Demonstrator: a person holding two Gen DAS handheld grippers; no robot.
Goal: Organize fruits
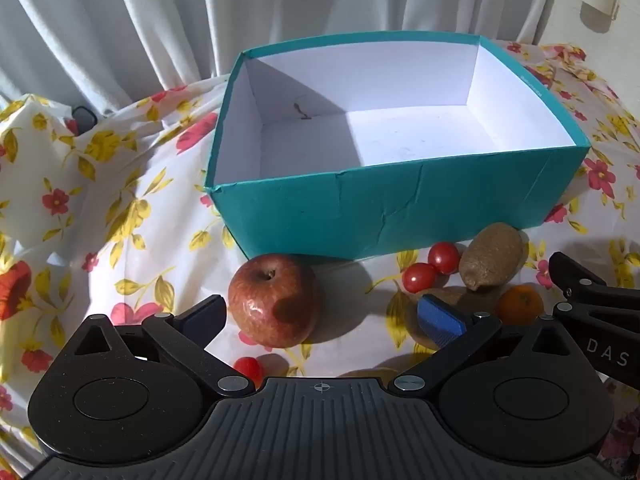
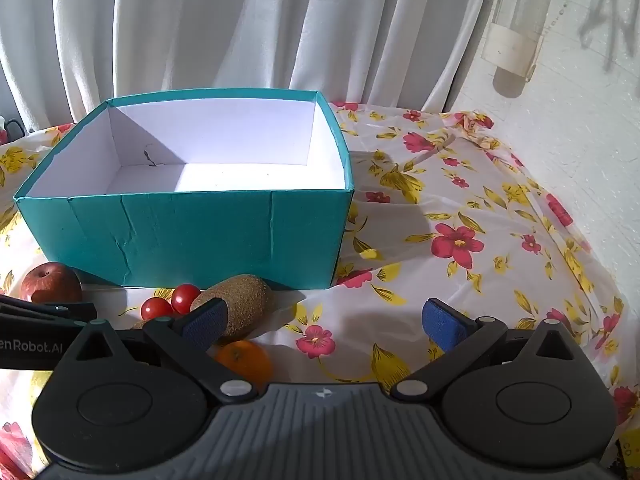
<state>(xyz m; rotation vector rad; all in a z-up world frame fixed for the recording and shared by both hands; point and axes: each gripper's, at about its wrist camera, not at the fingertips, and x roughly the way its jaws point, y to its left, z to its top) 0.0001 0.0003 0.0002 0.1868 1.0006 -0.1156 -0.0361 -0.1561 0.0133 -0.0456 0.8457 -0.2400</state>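
Grippers first: left gripper (image 1: 320,320) and right gripper (image 2: 324,320) both gape wide, holding nothing. Just before the teal box (image 1: 400,208) lie a red apple (image 1: 274,300), an orange (image 1: 520,304), two cherry tomatoes (image 1: 430,268) and a kiwi (image 1: 490,256). Floral tabletop (image 2: 460,240) underneath.

A: Lighting? 
B: Bright, hard daylight. A diagonal shadow crosses the white inside of the box (image 1: 280,120) ahead of the tongs; the apple (image 1: 274,300) carries a glare spot and a dark shadow patch.

A: Picture quality? 
B: Sharp centrally. Fisheye bending bows the curtain (image 2: 240,20); the frame corners darken.
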